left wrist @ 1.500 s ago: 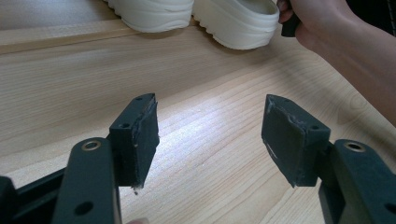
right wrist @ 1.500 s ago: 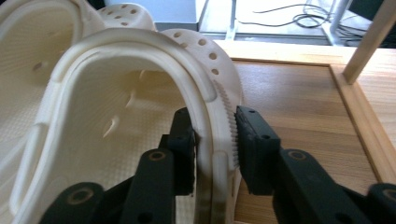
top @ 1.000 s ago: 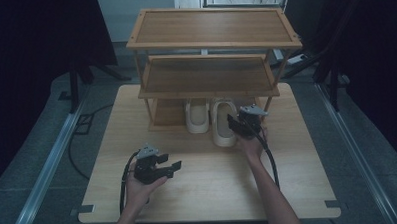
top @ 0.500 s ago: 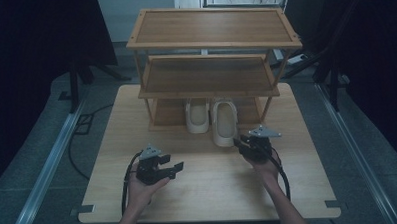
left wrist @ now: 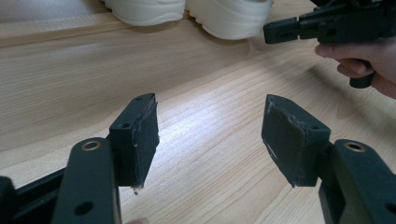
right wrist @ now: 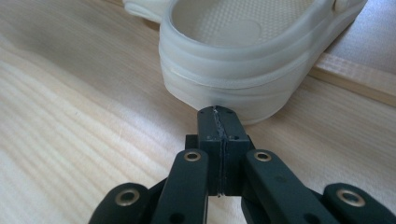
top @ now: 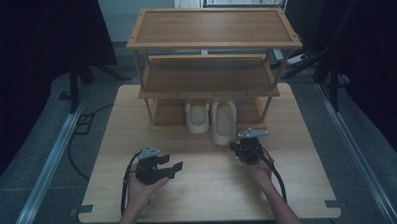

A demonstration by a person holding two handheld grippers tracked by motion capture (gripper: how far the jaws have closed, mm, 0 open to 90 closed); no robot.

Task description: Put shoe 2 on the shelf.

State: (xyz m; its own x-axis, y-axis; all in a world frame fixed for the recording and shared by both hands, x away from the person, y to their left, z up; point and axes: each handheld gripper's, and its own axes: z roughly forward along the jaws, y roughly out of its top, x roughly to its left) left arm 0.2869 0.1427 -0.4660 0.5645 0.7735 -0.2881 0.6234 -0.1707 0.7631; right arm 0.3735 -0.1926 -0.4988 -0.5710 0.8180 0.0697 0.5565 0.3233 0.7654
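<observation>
Right hand-held gripper [right wrist: 219,114]: jaws just pressed together, nothing between them, tips just short of the heel of the nearer pale clog [right wrist: 243,60].
Left hand-held gripper [left wrist: 210,135]: spread wide, empty, low over the table [top: 204,192].
Clogs: pair side by side at the shelf rack's [top: 209,46] foot, heels outward.
Room: dark curtains around.
</observation>
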